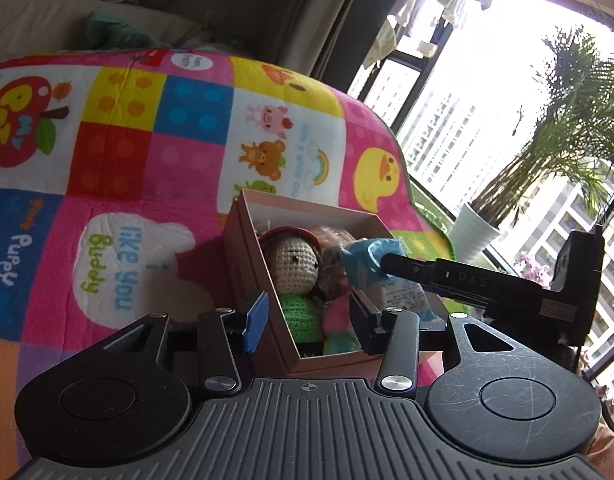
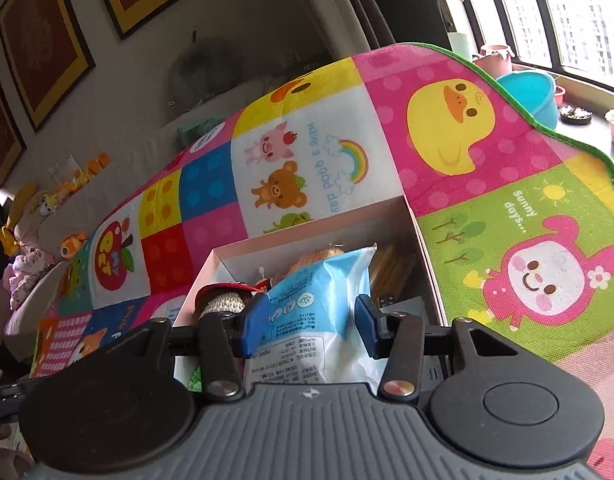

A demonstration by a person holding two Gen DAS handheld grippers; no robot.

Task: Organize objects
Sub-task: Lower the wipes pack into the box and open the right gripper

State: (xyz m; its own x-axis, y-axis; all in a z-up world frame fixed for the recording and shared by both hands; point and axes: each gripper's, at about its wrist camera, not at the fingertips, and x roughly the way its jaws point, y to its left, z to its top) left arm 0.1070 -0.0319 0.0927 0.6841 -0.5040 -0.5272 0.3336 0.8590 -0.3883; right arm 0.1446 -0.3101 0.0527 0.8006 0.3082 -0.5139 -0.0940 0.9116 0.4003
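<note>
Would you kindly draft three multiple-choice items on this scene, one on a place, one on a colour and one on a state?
1. Where does the crochet doll lie?
A. inside the pink box
B. on the play mat beside the box
C. on the windowsill

2. What colour is the doll's top?
A. yellow
B. green
C. blue

3. What is the right claw doing?
A. hanging open with nothing in it
B. gripping the box wall
C. holding the blue-and-white packet over the box

Answers:
1 A, since the left wrist view shows the doll within the box walls.
2 B, since its knitted body below the face is bright green.
3 C, since both blue pads press the packet's sides in the right wrist view, with the box interior behind it.
</note>
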